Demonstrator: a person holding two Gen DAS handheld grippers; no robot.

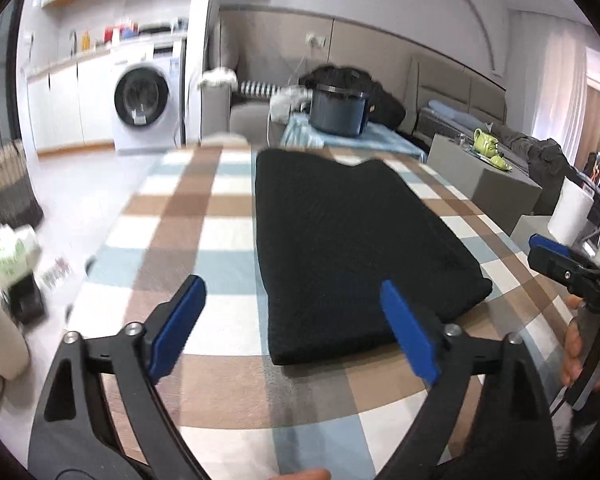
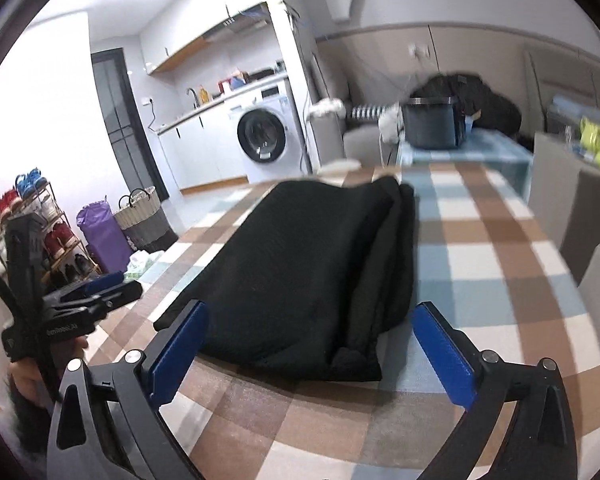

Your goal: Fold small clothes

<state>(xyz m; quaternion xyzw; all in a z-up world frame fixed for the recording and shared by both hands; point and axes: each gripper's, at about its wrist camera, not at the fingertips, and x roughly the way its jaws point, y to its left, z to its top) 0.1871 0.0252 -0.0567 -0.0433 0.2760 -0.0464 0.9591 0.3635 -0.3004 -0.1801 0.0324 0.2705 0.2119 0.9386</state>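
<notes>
checkered counter (image 1: 204,240) in a lived-in laundry nook has the black garment (image 1: 348,248) lying folded lengthwise in the middle, both the left tool (image 1: 292,332) and right tool (image 2: 312,348) gaping wide and holding nothing just short of its near end, so i'd guess the next move is regripping the near corners to fold it in half.
</notes>
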